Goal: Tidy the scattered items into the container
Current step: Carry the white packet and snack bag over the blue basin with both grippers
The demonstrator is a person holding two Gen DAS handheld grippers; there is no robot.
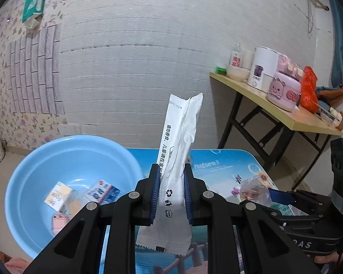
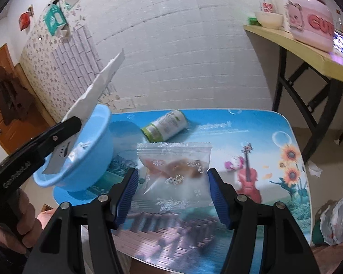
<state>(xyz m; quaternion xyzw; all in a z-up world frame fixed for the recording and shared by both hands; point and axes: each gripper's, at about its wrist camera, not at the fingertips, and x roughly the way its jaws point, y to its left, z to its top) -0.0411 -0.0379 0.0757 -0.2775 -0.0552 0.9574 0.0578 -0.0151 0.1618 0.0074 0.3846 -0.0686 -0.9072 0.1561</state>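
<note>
My left gripper (image 1: 171, 194) is shut on a long white sachet (image 1: 178, 141) and holds it upright above the table, just right of the blue basin (image 1: 34, 178). The basin holds several small packets (image 1: 103, 193). In the right wrist view the sachet (image 2: 96, 91) and left gripper (image 2: 57, 132) hang over the basin (image 2: 96, 146). My right gripper (image 2: 172, 189) is open, its blue pads on either side of a clear snack packet (image 2: 173, 171) lying on the table. A green-labelled can (image 2: 164, 125) lies on its side behind the packet.
The low table (image 2: 274, 159) has a printed blue picture top. A wooden side table (image 1: 274, 111) with a pink cooker (image 1: 283, 91) and bowls stands to the right. A plastic bag (image 2: 336, 221) lies on the floor at right.
</note>
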